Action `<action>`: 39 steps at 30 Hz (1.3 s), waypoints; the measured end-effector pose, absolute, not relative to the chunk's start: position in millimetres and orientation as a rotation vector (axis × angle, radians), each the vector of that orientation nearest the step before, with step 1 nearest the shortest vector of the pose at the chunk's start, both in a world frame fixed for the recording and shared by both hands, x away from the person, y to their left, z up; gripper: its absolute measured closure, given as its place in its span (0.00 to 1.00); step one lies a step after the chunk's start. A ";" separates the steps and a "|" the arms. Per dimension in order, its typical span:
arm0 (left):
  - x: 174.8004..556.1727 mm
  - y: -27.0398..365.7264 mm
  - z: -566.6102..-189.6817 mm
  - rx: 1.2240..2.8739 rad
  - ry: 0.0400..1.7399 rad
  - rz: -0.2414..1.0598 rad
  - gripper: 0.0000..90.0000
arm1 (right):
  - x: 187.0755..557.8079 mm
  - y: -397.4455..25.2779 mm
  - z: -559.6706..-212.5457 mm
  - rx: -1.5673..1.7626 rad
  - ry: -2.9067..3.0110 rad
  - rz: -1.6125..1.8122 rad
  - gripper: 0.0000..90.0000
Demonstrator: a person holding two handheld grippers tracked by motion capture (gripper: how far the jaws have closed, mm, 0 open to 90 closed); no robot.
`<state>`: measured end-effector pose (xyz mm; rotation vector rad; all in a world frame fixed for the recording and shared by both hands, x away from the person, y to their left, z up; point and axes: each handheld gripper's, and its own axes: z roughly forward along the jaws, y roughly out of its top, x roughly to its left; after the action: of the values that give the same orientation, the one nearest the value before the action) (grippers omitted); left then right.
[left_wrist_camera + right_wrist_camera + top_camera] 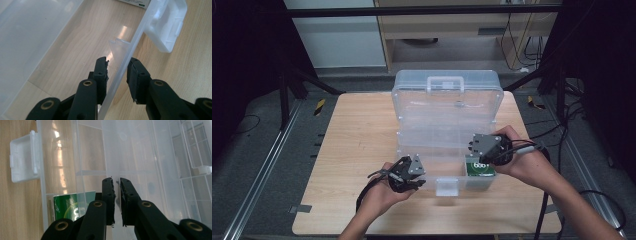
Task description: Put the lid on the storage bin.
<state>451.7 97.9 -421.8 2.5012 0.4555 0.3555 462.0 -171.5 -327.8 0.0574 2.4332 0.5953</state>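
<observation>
A clear plastic storage box [447,125] lies open on the wooden table [357,140], its lid [447,97] tipped back. A green pack [479,167] sits in the front right compartment [67,206]. My left gripper [418,177] is at the box's front left. In the left gripper view it [117,67] is open, one jaw inside and one outside the front wall [125,65]. My right gripper [476,149] hangs over the box's right end above the green pack. Its [116,181] jaws are almost together, with a thin clear wall edge [111,157] running up from between them.
The box's front latch [447,186] hangs over the table in front, also seen near the left gripper [167,22]. The lid carries a handle [445,82] at the back. Thin dividers [90,172] split the tray. Bare tabletop lies left of the box. Cables trail off the right side.
</observation>
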 end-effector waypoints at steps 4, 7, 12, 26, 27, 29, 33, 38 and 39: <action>449.2 99.4 -422.1 2.470 0.474 0.370 0.75 | 461.3 -171.9 -328.2 0.048 2.437 0.596 0.92; 443.2 108.1 -413.5 2.422 0.486 0.367 0.62 | 460.5 -172.4 -328.2 0.045 2.440 0.600 0.92; 427.5 130.6 -386.1 2.284 0.505 0.334 0.59 | 459.6 -174.1 -329.2 0.053 2.434 0.612 0.92; 466.1 187.2 -319.8 1.981 0.747 0.334 0.96 | 454.5 -174.2 -333.6 0.064 2.430 0.626 0.91; 470.2 186.3 -317.8 1.972 0.757 0.333 0.97 | 454.4 -174.3 -333.5 0.066 2.430 0.626 0.91; 478.1 183.8 -314.6 1.968 0.771 0.325 0.99 | 454.4 -174.5 -333.5 0.066 2.430 0.626 0.91; 489.7 178.5 -309.6 1.972 0.801 0.311 1.00 | 453.7 -174.6 -333.9 0.061 2.427 0.622 0.91; 498.7 175.1 -305.0 1.973 0.823 0.329 1.00 | 452.3 -174.3 -334.8 0.060 2.420 0.618 0.90; 501.5 175.8 -304.0 1.969 0.839 0.319 1.00 | 452.0 -174.2 -335.0 0.062 2.419 0.616 0.90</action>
<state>501.5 175.8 -304.0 1.9687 0.8391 0.3186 452.0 -174.2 -335.0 0.0618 2.4186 0.6164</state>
